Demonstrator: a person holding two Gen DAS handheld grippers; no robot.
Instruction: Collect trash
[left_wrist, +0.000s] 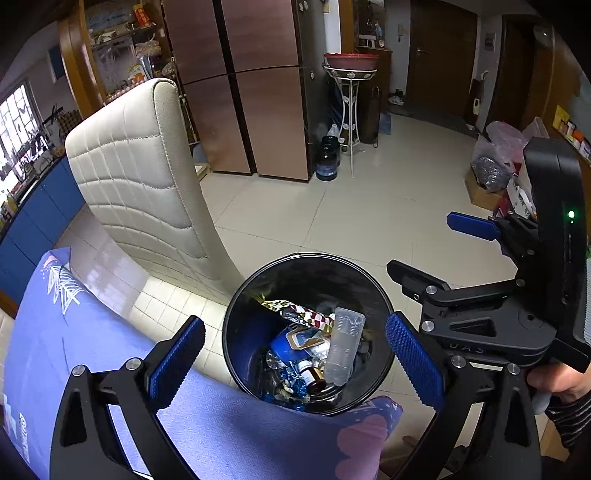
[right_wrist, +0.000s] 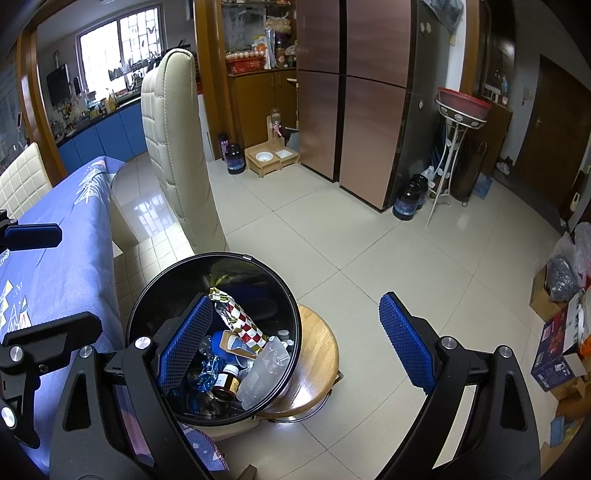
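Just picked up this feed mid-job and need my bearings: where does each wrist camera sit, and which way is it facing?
Left wrist: on the open left tool, above the purple tablecloth, looking down into the black trash bin; right tool and hand show.
Right wrist: on the open right tool, looking down at the bin on a wooden stool; left tool's fingers at left.
Shared: bin, clear plastic bottle, cream chair.

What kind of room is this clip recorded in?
Most likely a home dining area open to a kitchen: a table under a purple cloth with a cream padded chair, a tall copper-fronted fridge, and blue kitchen cabinets below a window. A black trash bin stands beside the table.
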